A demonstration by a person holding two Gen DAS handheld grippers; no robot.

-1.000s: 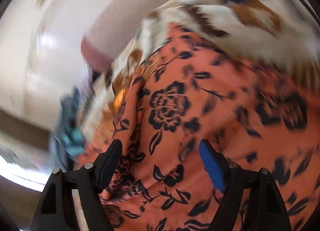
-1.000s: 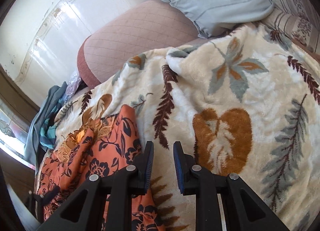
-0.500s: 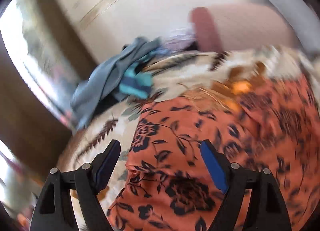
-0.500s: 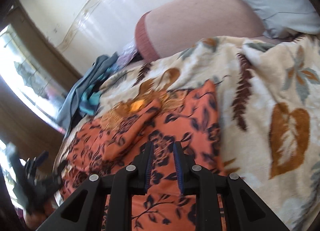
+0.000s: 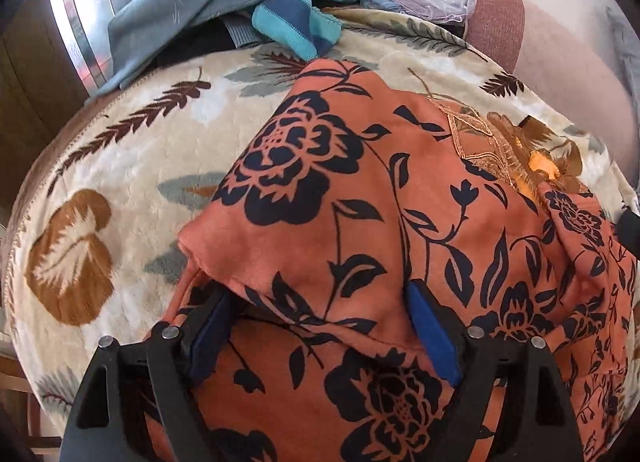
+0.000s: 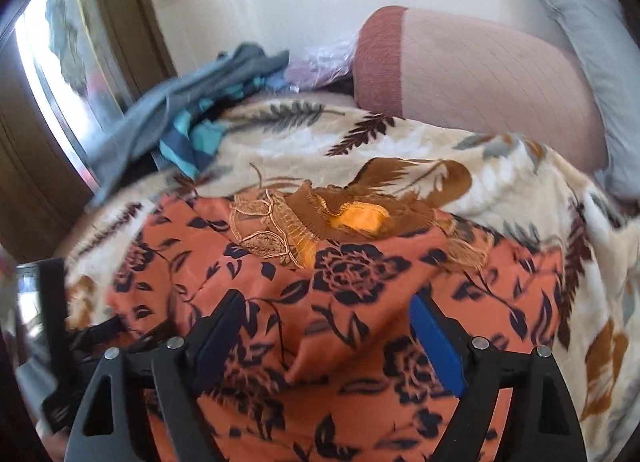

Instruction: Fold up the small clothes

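Neckline of the orange floral garment (image 5: 400,197) points away across the blanket (image 5: 120,165); both grippers' fingers (image 5: 430,336) (image 6: 436,342) are opening, gripping nothing.

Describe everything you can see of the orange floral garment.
The orange garment is thin, soft-looking cloth printed with dark navy roses and leaves, with gold-brown embroidered trim at what seems to be the neckline. It lies rumpled on the leaf-print blanket, one flap folded over. Cloth sits between both grippers' opening jaws, unpinched.

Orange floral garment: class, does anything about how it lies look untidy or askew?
Yes. The orange floral garment lies rumpled on the leaf-print blanket: one flap is folded over slantwise, and its gold embroidered trim is bunched at the far edge.
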